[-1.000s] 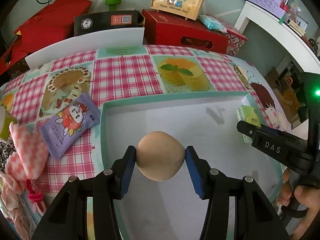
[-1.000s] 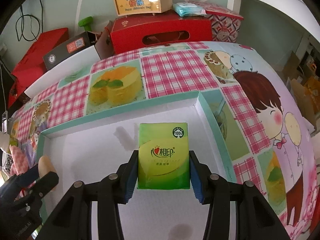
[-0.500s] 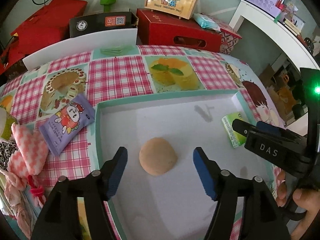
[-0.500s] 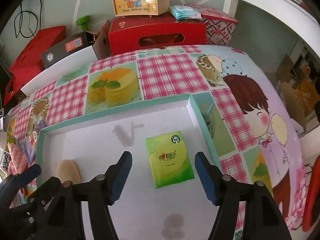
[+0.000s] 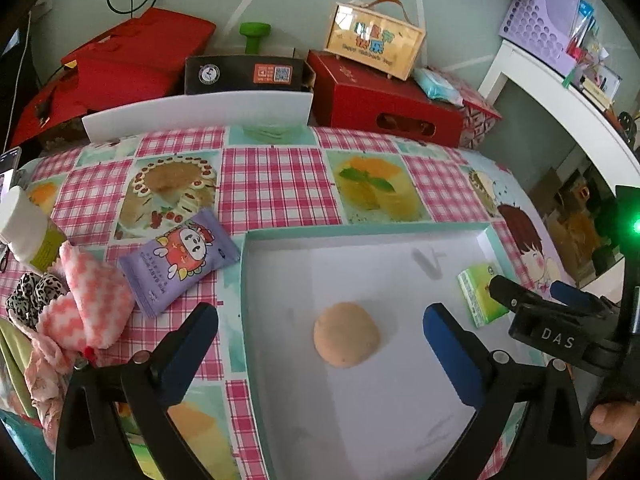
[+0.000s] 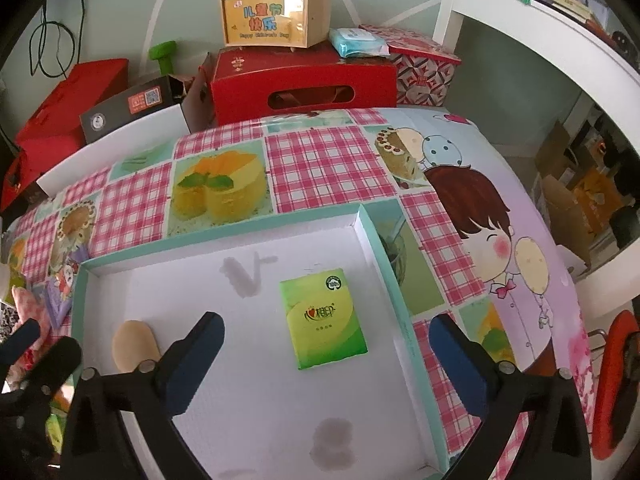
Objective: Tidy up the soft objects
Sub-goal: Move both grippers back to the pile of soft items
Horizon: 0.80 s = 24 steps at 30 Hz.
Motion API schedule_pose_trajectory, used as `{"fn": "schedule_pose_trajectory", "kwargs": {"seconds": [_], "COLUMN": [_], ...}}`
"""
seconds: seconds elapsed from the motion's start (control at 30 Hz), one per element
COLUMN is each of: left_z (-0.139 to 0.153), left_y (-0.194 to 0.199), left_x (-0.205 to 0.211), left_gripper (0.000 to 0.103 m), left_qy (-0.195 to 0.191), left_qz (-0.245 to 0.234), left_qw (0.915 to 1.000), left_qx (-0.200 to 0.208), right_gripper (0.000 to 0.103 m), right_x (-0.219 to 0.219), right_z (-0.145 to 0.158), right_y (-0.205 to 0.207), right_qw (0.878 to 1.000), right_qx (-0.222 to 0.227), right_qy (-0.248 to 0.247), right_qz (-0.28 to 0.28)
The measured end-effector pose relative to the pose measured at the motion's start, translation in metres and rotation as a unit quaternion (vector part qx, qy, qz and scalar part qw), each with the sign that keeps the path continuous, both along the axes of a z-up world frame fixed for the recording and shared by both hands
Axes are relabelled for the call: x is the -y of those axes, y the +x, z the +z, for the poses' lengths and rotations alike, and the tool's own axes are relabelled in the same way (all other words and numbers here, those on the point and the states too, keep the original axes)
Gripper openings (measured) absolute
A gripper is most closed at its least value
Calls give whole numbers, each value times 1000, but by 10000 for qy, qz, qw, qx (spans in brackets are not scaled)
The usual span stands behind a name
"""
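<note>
Behind your desk [image 6: 328, 160], with its pink checked cake-print cloth, sits a red carton [image 6: 300, 80] bearing a wooden handled box [image 6: 276, 16] and a blue wipes pack [image 6: 358, 42], with a black box [image 6: 128, 106] and a green dumbbell [image 6: 162, 54] to the carton's left.

The left gripper [image 5: 320, 322] is a black plastic two-finger tool whose matte arms fork outward, each tipped with a flat blue rubber pad [image 5: 448, 354]. A small silver screw head [image 5: 140, 357] sits on each arm just behind its pad, with another farther back. The right gripper [image 6: 326, 330] has the same build: black arms, blue pads, silver screws. In the left wrist view its black body bears white raised letters "DAS" [image 5: 557, 338], and beyond those letters a green light [image 5: 636, 226] glows on a dark housing. Bare fingertips [image 5: 612, 426] curl round the handle below the letters.
</note>
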<state>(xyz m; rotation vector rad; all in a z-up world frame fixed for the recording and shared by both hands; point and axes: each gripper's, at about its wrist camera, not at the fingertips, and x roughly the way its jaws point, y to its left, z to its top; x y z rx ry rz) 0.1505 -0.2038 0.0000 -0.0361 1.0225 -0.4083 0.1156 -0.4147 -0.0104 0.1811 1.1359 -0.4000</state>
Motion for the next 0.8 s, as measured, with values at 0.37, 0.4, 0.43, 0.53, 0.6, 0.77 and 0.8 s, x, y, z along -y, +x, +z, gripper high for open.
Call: {"fn": "schedule_pose_trajectory", "kwargs": {"seconds": [0.37,0.4,0.43,0.53,0.6,0.77,0.8], "left_z": [7,7,8,10,11,13,15], "left_y": [-15,-16,-15,-14,-13,-11,-11], "left_x": [-13,-15,-17,-23,-28,-41,-45], "left_gripper": [102,102,102,102,102,102,102], "left_qy": [-355,-374,-393,-463,-475,-580,-577], "left_qz": [112,133,151,213,230,294,354], "left_qw": [9982,9980,9978,9974,9974,9966,9961], "left_qx": [470,499,502,500,500,507,564], "right_gripper": [103,103,103,103,103,103,103], "right_x": [6,5,4,3,3,-5,-10], "right_z": [4,3,2,-1,-2,-4,-3], "right_y": [-4,-4,-4,-4,-3,0,1], "right_qw": [9992,9992,9992,9992,9991,9993,9993], "right_qx": [231,209,182,154,169,155,198], "right_qy": [135,159,185,221,241,277,299], "right_qz": [-291,-295,-307,-304,-309,-191,-116]}}
